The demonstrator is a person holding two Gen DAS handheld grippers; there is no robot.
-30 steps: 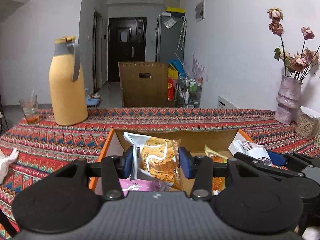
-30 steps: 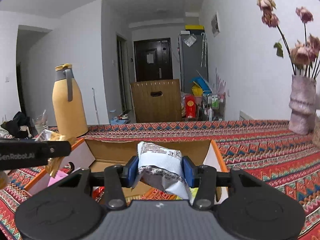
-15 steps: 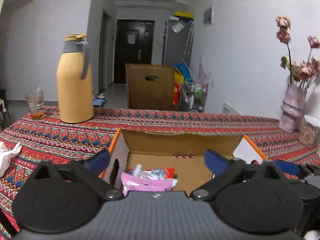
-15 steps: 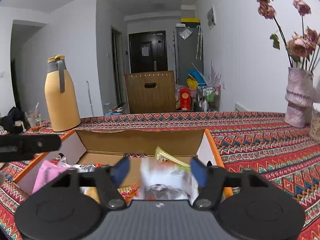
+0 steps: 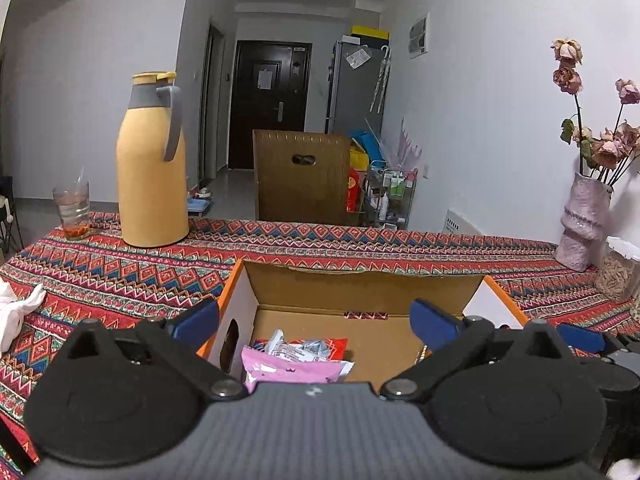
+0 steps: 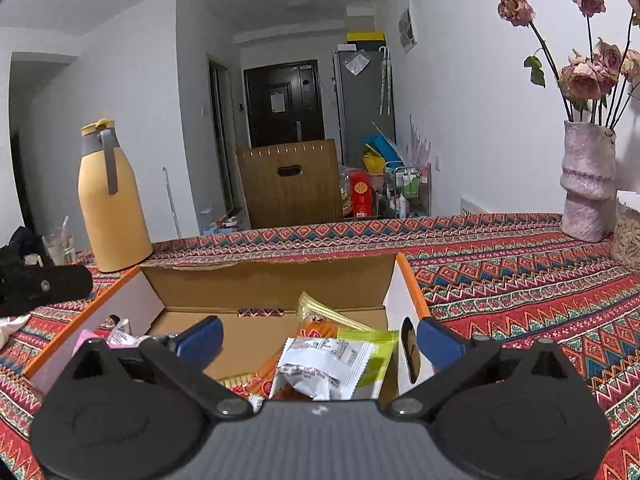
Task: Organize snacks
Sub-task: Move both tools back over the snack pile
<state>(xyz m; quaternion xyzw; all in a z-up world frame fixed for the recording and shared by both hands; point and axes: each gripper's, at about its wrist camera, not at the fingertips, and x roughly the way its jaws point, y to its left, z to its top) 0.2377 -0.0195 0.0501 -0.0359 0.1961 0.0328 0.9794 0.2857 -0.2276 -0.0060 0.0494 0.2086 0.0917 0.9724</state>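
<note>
Both crinkly foil packets dropped into the cardboard box [image 5: 360, 288]; both jaws just opened wide, empty.

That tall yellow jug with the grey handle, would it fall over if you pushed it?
Maybe. The yellow jug stands tall and upright on the patterned tablecloth, so a push near its top would likely tip it. Its base looks wide, so a low push might just slide it, though the cloth could bunch. If full, it is probably heavy.

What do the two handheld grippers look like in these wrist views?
Both the left gripper and the right gripper are alike: a dark grey ribbed body, black round-based linkage arms with silver pivot screws, and blue finger pads. No cables or sleeves show.
</note>
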